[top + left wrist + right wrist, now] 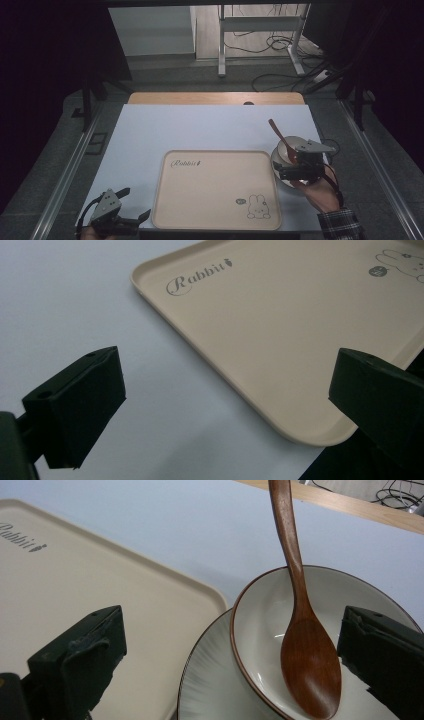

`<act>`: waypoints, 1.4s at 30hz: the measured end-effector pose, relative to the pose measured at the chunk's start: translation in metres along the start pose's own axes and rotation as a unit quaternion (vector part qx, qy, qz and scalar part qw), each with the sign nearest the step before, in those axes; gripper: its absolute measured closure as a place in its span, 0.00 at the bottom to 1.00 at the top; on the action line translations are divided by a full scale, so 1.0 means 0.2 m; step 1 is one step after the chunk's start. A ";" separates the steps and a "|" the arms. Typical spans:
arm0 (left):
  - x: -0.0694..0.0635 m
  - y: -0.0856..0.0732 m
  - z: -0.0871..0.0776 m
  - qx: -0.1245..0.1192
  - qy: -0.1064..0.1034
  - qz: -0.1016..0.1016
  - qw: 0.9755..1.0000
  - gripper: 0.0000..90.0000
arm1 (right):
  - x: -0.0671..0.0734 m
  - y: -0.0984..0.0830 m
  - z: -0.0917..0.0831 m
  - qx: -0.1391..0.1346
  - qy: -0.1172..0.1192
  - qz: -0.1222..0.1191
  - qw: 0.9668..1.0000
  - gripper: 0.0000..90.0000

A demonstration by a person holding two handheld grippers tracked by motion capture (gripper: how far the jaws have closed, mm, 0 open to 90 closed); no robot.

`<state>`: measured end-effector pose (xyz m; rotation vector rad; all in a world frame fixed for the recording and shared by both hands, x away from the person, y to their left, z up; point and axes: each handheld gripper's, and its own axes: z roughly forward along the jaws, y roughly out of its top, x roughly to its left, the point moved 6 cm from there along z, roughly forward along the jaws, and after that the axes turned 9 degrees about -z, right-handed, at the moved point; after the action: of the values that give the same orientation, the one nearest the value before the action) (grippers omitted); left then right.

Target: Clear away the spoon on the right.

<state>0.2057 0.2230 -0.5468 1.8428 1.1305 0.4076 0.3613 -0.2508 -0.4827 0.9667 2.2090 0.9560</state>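
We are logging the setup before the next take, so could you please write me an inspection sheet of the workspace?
Surface: white table top with a wooden far edge; beige rabbit tray lies flat near the front, nothing on it.
Job's things: wooden spoon rests in a white bowl; bowl sits on a ribbed plate to the right of the tray.
Clutter: nothing seen.
Grippers: right gripper open, jaws either side of the bowl; left gripper open by the tray's front left corner, holding nothing.
Cables: loose cables on the floor beyond the table.
Surroundings: white desk frame behind; dark room.
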 end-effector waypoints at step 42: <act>0.01 0.00 -0.01 -0.008 0.010 -0.006 1.000 0.00 | -0.22 0.15 0.19 0.059 -0.005 -0.006 0.998 0.31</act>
<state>0.2056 0.2253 -0.5458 1.8210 1.1483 0.4287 0.4258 -0.2554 -0.4743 1.0065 2.2817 0.8216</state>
